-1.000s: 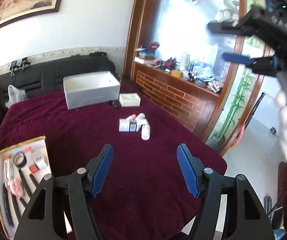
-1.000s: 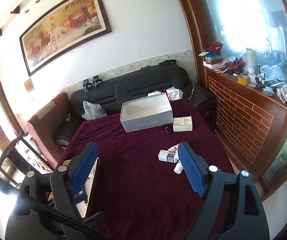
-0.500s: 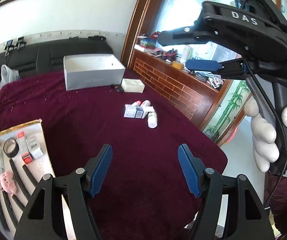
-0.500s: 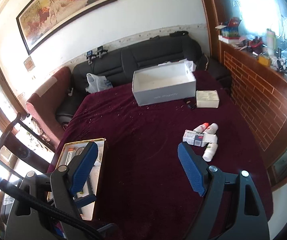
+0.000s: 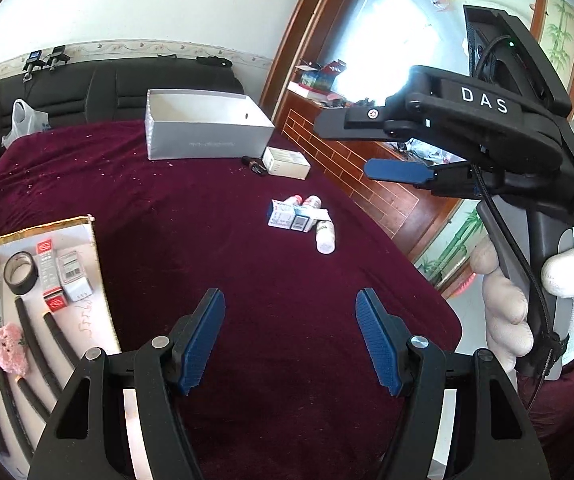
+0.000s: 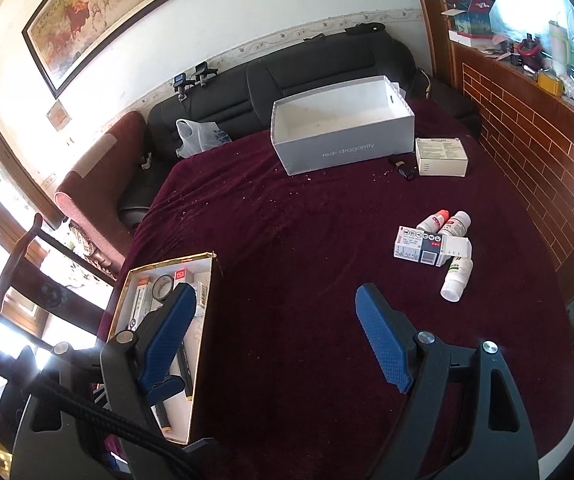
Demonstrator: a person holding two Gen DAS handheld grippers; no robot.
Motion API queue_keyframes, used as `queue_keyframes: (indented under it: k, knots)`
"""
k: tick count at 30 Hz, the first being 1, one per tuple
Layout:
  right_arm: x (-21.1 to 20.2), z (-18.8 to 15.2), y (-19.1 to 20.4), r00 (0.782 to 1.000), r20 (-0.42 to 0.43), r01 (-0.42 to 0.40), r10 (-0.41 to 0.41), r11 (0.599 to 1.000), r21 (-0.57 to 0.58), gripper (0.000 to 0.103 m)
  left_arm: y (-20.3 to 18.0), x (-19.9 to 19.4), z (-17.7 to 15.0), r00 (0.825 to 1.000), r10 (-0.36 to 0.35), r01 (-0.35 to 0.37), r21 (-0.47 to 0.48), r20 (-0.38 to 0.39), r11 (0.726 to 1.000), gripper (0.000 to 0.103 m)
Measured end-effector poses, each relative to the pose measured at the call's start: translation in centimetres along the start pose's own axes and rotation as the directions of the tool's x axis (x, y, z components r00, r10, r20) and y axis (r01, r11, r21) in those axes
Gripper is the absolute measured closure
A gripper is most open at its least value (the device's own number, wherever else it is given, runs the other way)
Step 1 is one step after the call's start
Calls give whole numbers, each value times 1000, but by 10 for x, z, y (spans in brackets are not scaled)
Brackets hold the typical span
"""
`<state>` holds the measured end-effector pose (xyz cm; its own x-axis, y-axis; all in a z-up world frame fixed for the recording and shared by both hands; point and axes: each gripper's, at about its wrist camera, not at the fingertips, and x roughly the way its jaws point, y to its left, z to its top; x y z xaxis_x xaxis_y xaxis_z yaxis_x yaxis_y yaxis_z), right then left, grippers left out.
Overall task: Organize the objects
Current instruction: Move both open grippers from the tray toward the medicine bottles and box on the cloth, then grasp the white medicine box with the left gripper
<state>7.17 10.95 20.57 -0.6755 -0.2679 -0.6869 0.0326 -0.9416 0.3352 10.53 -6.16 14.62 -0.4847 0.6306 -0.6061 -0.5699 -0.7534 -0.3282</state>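
Observation:
A heap of small medicine boxes (image 5: pixel 292 219) and white bottles (image 5: pixel 325 237) lies right of the middle of the maroon tablecloth (image 5: pixel 191 216). An open grey box (image 5: pixel 207 138) stands at the far edge, a small white carton (image 5: pixel 287 162) beside it. My left gripper (image 5: pixel 289 332) hovers open over bare cloth, well short of the heap. My right gripper (image 5: pixel 343 148) hangs open at the right, held by a gloved hand (image 5: pixel 507 304). In the right wrist view, that gripper (image 6: pixel 277 320) is empty, with the heap (image 6: pixel 423 246) ahead to its right and the grey box (image 6: pixel 347 152) far off.
A gold-rimmed shallow box (image 5: pixel 99 280) holding tape, black tubes and a pink toy sits at the left table edge (image 6: pixel 175 262). A black sofa (image 6: pixel 307 76) runs behind the table, and a brick-faced counter (image 6: pixel 527 140) stands on the right. A small dark item (image 6: pixel 403 168) lies near the carton.
Both grippers have sunk and tipped downward, so the table fills more of each view. The right gripper has come further into the left wrist view. Nothing on the table has moved.

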Motion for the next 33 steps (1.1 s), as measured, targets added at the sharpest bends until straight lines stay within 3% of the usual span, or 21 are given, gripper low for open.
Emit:
queue_keyframes:
  k: [11,22,25,30,33]
  knots:
    - [1,-15,-79,1000,-6,-29,30,994,109,21,-37,44,-1,995,38,-36,18,-97,999,41]
    - [14,-43,-211,1000,-14,7,-3,952,306,21,-10,126,39,968,212,-216,-11,-132,976,41]
    - [21,-55,-243,1000,-23,-2,11,928,374,21,-5,162,56,970,187,-193,-25,-157,981,41]
    - [26,-68,-278,1000,-19,-14,25,899,439,21,4,229,95,976,96,-128,-153,-198,980,41]
    - [25,-69,-288,999,13,-38,36,889,456,21,12,270,121,977,106,-140,-181,-187,974,41]
